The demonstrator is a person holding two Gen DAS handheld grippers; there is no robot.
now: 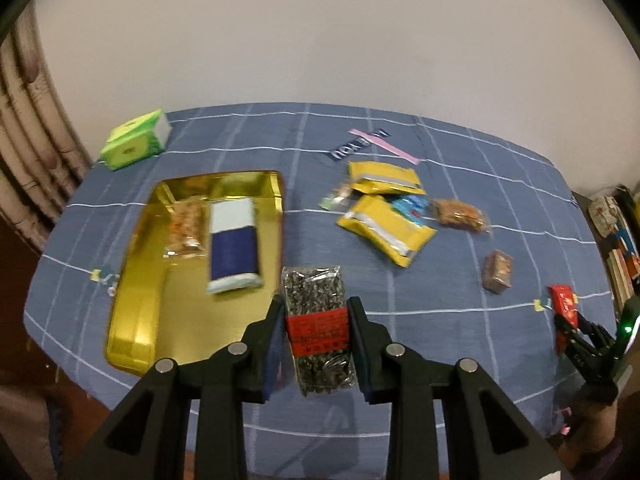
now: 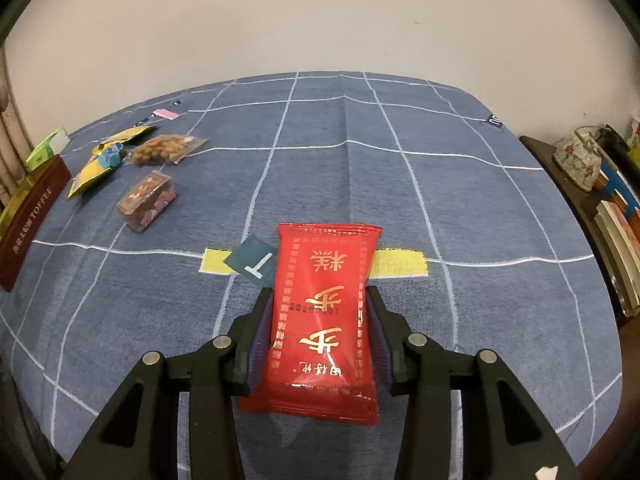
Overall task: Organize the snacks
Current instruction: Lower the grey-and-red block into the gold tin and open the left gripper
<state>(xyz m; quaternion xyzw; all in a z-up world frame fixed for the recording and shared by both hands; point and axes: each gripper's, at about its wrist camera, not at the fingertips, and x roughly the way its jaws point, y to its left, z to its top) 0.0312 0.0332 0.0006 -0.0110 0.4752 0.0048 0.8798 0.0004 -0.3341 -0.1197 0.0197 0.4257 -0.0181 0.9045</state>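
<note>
Far left of the blue grid-lined tablecloth point(image 1: 460, 240), near the back edge, a green tissue box point(image 1: 134, 140) lies tilted. Just in front of it an open gold tin point(image 1: 132, 320) holds two items side by side: a clear pack of orange-brown snacks point(image 1: 185, 226) and, to its right, a white-and-navy packet point(image 1: 233, 248). In the right wrist view the tin's outer wall is maroon and lettered TOFFEE. At the tin's near right corner, the left gripper point(image 1: 316, 332) is clenched on a clear sunflower seed pack with a red label point(image 1: 318, 320), both pads pressing its long sides, the pack lifted above the cloth just beside the tin's rim. Further right, in the middle of the table, loose snacks cluster: two yellow pouches point(image 1: 386, 226) overlapping, a blue-wrapped candy point(image 1: 412, 206) lying on the nearer one, a clear bag of peanuts point(image 1: 460, 214) beside them, and a small brown boxed sweet point(image 1: 498, 272) a little nearer. A pink strip point(image 1: 394, 148) lies toward the back. At the right, the right gripper point(image 2: 320, 332) grasps a red cake packet with gold characters point(image 2: 324, 304), pads pressed on both long edges; the packet hangs over a yellow tape mark point(image 2: 400, 262) and a dark T label point(image 2: 252, 262). Past the table's right edge, stacked books point(image 2: 618, 236) sit on a dark shelf.
</note>
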